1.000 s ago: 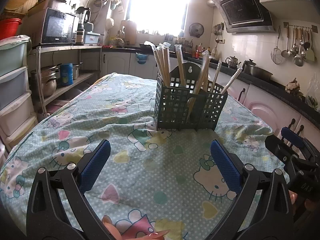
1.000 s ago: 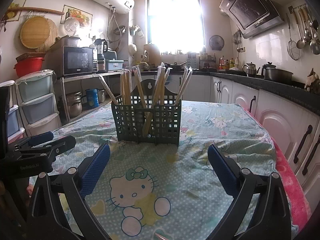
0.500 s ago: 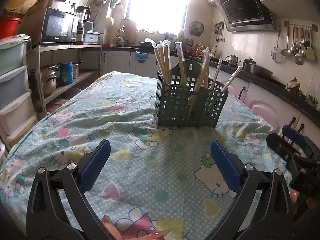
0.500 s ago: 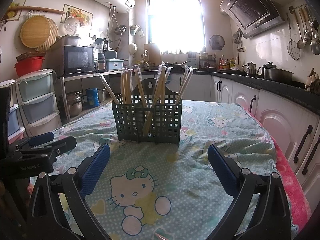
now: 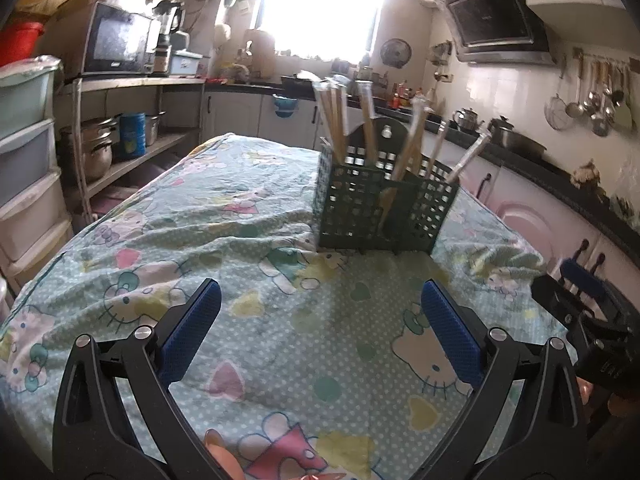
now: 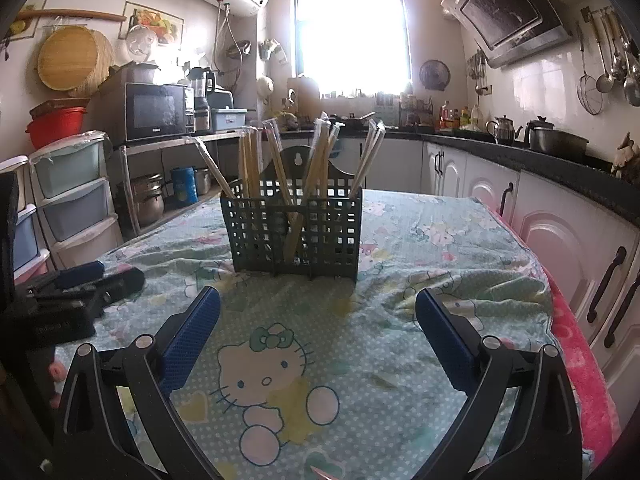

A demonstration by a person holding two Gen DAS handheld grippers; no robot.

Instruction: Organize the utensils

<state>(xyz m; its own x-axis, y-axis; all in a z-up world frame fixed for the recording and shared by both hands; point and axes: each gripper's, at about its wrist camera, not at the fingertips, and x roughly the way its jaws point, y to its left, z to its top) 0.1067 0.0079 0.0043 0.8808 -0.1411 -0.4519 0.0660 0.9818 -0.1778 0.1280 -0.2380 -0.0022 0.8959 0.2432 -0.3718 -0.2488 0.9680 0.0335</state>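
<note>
Hovering left tool (image 5: 320,334) wide open, empty | right tool (image 6: 318,334) likewise

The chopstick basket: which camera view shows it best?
The right wrist view: the basket stands sharp, square-on, with its chopsticks distinct. The left wrist view shows it from a corner angle, blurred.

A pale green cartoon-cat printed cloth (image 6: 420,224) covers the table, rumpled in places. On a metal shelf rack to the left sits a black microwave oven (image 6: 154,114), with steel pots (image 6: 148,200) and a blue tin (image 6: 184,184) on the shelf below. Stacked plastic drawers (image 6: 72,184) stand beside it. A black range hood (image 6: 508,12) hangs above the dark countertop (image 6: 560,160), where a steel kettle (image 6: 502,128) rests.
</note>
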